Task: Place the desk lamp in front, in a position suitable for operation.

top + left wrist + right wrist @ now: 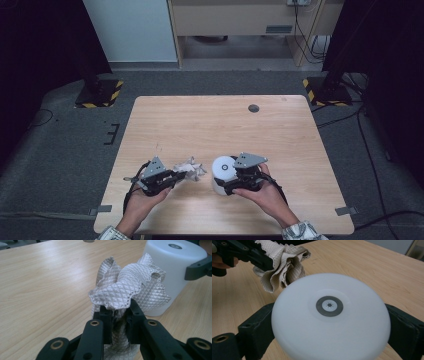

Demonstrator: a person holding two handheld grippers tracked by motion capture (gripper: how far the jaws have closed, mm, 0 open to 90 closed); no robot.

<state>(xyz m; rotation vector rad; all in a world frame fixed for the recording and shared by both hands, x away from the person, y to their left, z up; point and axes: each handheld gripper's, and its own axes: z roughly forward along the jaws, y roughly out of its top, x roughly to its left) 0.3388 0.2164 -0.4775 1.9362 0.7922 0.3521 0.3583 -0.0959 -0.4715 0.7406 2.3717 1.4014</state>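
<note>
1. Cloth (130,287): crumpled rag, off-white/grey, quilted diamond weave, stitched wavy edges. Lies near table front edge, left of centre; in high view at 9 o'clock of the white cylinder, just beside it.
2. Left gripper (119,315): jaws narrow, pinched on a fold of the cloth; bunch stands up above the pads, rest hangs below between the black links. Brass-coloured pivot pins visible on links.
3. White cylinder (329,322): matte white plastic, smooth, round flat top, straight wall. Top centre carries a dark grey ring w/ small dotted circle inside. No legible writing or brand seen.
4. Right gripper (235,186): jaws spread wide, one pad on each side of the cylinder wall, pressing on it. In its own view cloth sits at 11 o'clock of the cylinder.
5. Grey three-cornered plate on top of each gripper; black cables trail back toward person's wrists.
6. Table (220,125): light wood-grain laminate, rounded corners; dark round cap at 1 o'clock of the cylinder, well apart, near far edge.
7. Surround: grey floor; yellow/black striped bases at 10 and 2 o'clock of table.
</note>
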